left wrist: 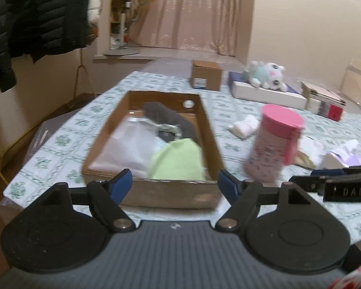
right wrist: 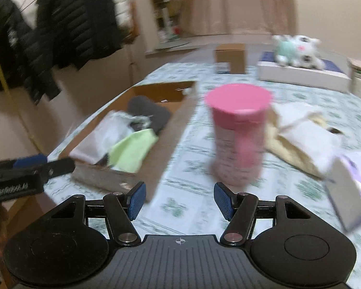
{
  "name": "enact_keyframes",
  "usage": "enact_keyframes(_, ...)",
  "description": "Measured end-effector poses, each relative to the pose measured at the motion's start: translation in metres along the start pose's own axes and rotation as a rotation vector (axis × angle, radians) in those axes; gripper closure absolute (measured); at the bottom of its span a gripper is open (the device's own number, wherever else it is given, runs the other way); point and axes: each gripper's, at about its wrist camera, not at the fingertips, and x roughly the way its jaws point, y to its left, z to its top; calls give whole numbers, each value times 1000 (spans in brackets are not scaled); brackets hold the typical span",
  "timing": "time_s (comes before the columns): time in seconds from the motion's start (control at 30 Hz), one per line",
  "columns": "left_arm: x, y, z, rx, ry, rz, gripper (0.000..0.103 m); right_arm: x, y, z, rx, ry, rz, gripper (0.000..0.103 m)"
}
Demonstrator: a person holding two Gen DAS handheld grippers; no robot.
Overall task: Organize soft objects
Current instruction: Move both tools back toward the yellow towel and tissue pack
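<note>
An open cardboard box (left wrist: 209,130) (right wrist: 161,130) lies on the patterned bed cover and holds a green cloth (left wrist: 177,160) (right wrist: 132,151), a white cloth (left wrist: 130,142) (right wrist: 101,139) and a dark grey cloth (left wrist: 166,115) (right wrist: 149,113). My left gripper (left wrist: 174,183) hangs open just short of the box's near wall, nothing between its blue pads. My right gripper (right wrist: 179,201) is open too, empty, over the cover in front of a pink-lidded canister (right wrist: 238,130) (left wrist: 274,142). A small folded white cloth (left wrist: 244,126) lies beyond the canister. Cream and white fabrics (right wrist: 300,134) lie to its right.
A plush toy (left wrist: 267,74) (right wrist: 298,50) rests on a flat white box (left wrist: 269,94) at the back, beside a small brown carton (left wrist: 205,74) (right wrist: 229,56). A tissue box (left wrist: 344,156) (right wrist: 349,185) sits at the right. Books (left wrist: 325,101) are stacked far right. Black jackets (left wrist: 31,19) hang at left.
</note>
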Motion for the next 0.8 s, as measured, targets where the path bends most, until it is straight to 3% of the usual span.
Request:
enact_keyframes(0.13, -5, -27, -2, 16, -8, -38, 20, -30, -24, -3, 45, -37, -56, 41)
enact_keyframes(0.4, -11, -77, 0, 72, -15, -126, 20, -75, -63, -8, 79, -77, -137, 41)
enact_keyframes(0.8, -10, -112, 6, 137, -16, -216, 20, -103, -96, -21, 144, -103, -203, 41)
